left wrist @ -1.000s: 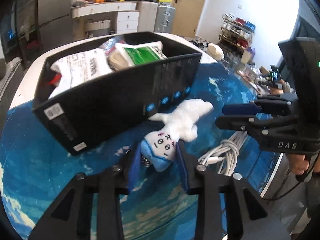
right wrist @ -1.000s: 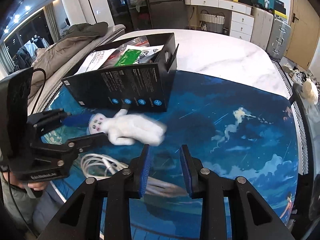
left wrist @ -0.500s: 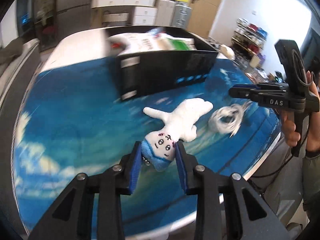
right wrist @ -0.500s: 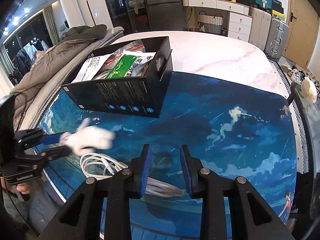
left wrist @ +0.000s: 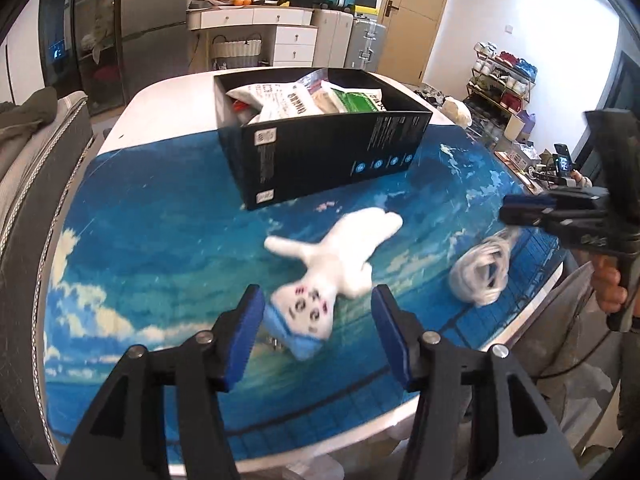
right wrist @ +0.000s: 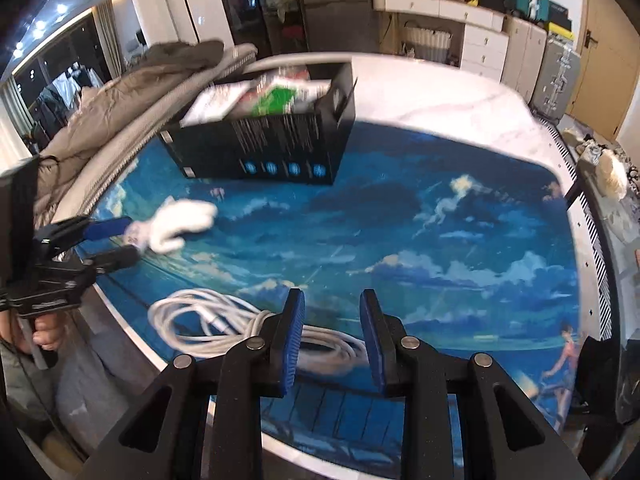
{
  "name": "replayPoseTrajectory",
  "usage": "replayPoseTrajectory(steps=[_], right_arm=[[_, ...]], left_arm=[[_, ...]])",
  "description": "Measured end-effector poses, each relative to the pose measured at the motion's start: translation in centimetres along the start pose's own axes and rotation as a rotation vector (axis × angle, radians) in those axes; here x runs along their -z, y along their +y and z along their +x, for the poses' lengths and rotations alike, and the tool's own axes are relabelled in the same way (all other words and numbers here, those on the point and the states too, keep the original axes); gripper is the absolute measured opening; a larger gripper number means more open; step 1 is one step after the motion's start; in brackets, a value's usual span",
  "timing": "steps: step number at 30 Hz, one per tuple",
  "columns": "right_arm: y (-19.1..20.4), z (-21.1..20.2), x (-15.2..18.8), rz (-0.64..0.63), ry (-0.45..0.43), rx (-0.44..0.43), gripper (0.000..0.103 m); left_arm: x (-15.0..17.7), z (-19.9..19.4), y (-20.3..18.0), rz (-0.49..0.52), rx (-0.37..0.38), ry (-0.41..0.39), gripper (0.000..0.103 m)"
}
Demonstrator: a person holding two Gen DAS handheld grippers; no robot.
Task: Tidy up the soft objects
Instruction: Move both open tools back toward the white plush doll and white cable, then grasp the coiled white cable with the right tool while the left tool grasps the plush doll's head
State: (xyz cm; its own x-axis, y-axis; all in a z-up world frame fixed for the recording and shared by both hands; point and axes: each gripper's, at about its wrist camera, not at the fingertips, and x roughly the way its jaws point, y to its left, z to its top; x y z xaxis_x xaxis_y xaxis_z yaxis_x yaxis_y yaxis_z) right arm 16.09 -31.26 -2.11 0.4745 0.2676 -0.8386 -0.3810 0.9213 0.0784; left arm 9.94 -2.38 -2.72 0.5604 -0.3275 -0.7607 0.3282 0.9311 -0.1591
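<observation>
1 change noted: left gripper (left wrist: 316,334) jaws have just opened, releasing the plush toy (left wrist: 332,276) onto the table (left wrist: 160,240), outside the box (left wrist: 320,160); right gripper (right wrist: 331,334) narrow, empty.

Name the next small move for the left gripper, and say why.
Probably lift the left gripper back: its jaws have just been opening, and the white plush doll with the blue cap lies loose between its pads on the blue sky-print mat, outside the black cardboard box.
</observation>
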Motion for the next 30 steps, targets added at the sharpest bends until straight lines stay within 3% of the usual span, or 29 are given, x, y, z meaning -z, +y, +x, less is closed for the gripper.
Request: replayPoseTrajectory(steps=[4,6,14,18,19,23,26,30], right_arm=[[-0.2,-3.0,-0.1,-0.008,-0.066,-0.007,0.064],[0.0,-3.6,0.1,-0.037,-0.055,-0.027,0.068],[0.6,-1.3,1.8,-0.087,0.041,-0.059,0.068],[3.2,-1.4,1.8,-0.243,0.035,0.012,0.069],[3.5,-1.5,1.6,-0.267,0.028,0.025,0.076],[4.7,-0.6,0.2,-0.394,0.042,0.085,0.076],[5.0,0.8,-0.3,-0.395,0.096,-0.002,0.072],[5.4,1.2,-0.1,-0.335,0.118,-0.024,0.070]], left_arm=[[-0.8,0.2,-0.8,0.029,-0.004,-0.004,0.056],[-0.9,0.6,-0.8,0.032,-0.009,0.014,0.056],[1.0,-0.1,-1.4,0.028,0.029,0.045,0.055],[1.3,-0.6,-1.9,0.038,0.038,0.042,0.055],[1.2,-0.7,-1.8,0.035,0.036,0.038,0.055],[0.8,-0.4,-1.5,0.021,0.030,0.031,0.055],[0.7,-0.3,-0.8,0.002,0.005,0.023,0.055],[0.8,-0.5,0.4,-0.020,-0.023,0.017,0.055]])
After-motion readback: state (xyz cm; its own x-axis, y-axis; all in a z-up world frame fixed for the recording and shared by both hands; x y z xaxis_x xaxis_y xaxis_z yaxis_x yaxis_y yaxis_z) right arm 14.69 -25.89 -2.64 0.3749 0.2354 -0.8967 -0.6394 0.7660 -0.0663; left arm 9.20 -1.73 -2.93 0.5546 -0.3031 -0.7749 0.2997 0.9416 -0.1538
